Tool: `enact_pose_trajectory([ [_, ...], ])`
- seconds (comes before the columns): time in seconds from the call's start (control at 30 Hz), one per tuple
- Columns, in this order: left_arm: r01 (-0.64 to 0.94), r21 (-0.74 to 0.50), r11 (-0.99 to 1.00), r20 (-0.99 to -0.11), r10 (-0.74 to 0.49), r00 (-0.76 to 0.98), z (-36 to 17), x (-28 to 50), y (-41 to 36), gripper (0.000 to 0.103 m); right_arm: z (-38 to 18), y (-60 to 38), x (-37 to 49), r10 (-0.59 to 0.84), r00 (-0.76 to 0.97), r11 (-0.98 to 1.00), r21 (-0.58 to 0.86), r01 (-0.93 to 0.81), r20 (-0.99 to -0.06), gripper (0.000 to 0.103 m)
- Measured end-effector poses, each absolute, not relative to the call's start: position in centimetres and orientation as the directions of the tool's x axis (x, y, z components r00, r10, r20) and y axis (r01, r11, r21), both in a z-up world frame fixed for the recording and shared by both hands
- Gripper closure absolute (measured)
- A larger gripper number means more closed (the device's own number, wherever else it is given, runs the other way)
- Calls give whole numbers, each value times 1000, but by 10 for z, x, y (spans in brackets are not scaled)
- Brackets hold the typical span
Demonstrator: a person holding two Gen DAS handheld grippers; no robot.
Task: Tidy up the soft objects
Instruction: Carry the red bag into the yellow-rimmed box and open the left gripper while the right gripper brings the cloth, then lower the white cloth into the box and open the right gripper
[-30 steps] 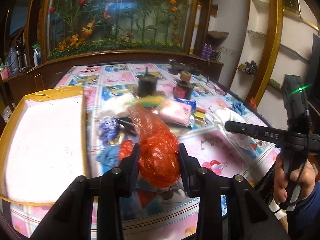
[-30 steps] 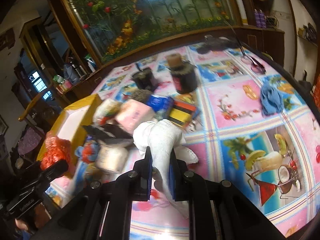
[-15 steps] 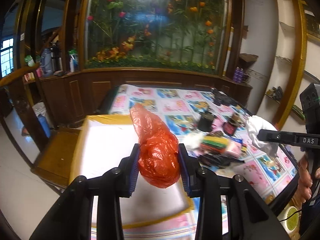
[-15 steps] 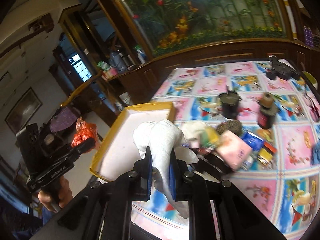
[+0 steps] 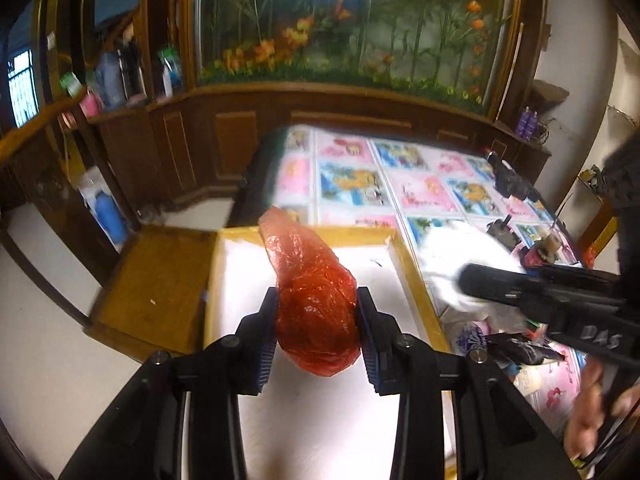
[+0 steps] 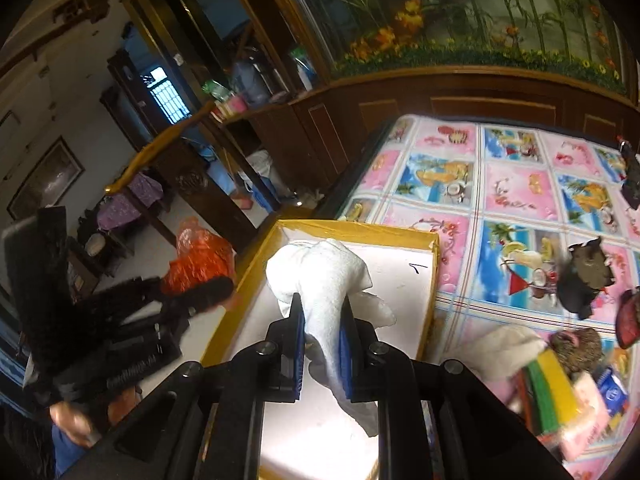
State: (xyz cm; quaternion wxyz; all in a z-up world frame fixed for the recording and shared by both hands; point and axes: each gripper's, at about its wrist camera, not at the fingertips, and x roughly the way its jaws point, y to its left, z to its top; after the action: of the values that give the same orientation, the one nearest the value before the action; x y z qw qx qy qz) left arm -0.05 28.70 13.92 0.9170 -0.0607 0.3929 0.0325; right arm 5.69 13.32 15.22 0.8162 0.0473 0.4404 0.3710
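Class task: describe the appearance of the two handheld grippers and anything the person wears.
Both the left gripper and right gripper are matte black with round screw heads, and their fingers carry ribbed blue pads. One gripper body shows pale lettering "DAS". A blue sleeve shows at the left hand.

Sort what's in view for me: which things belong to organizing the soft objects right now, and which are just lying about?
In the job:
- red plastic bag, clamped in the left gripper
- white towel, clamped in the right gripper
- yellow-rimmed box, white inside, below both

Lying about:
- black containers on the table
- floral tablecloth
- bottles on the wooden counter
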Motion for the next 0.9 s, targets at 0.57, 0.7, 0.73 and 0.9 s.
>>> enact_pose_trajectory([
  [0.57,-126,-164,978,-843,-72,533,54,81,281,67,60,164,165,591,253,790,487,-371,-766,86],
  [0.7,-142,-202,969,-849,-101,518,42,82,289,44,46,168,173,574,251,803,476,-359,-780,86],
  [0.73,-141,-212,967,-844,-108,526,42,82,290,39,44,169,174,569,253,807,473,-355,-782,86],
  [0.9,-122,-215,969,-826,-114,553,48,76,293,29,40,170,180,573,244,803,478,-355,-782,77],
])
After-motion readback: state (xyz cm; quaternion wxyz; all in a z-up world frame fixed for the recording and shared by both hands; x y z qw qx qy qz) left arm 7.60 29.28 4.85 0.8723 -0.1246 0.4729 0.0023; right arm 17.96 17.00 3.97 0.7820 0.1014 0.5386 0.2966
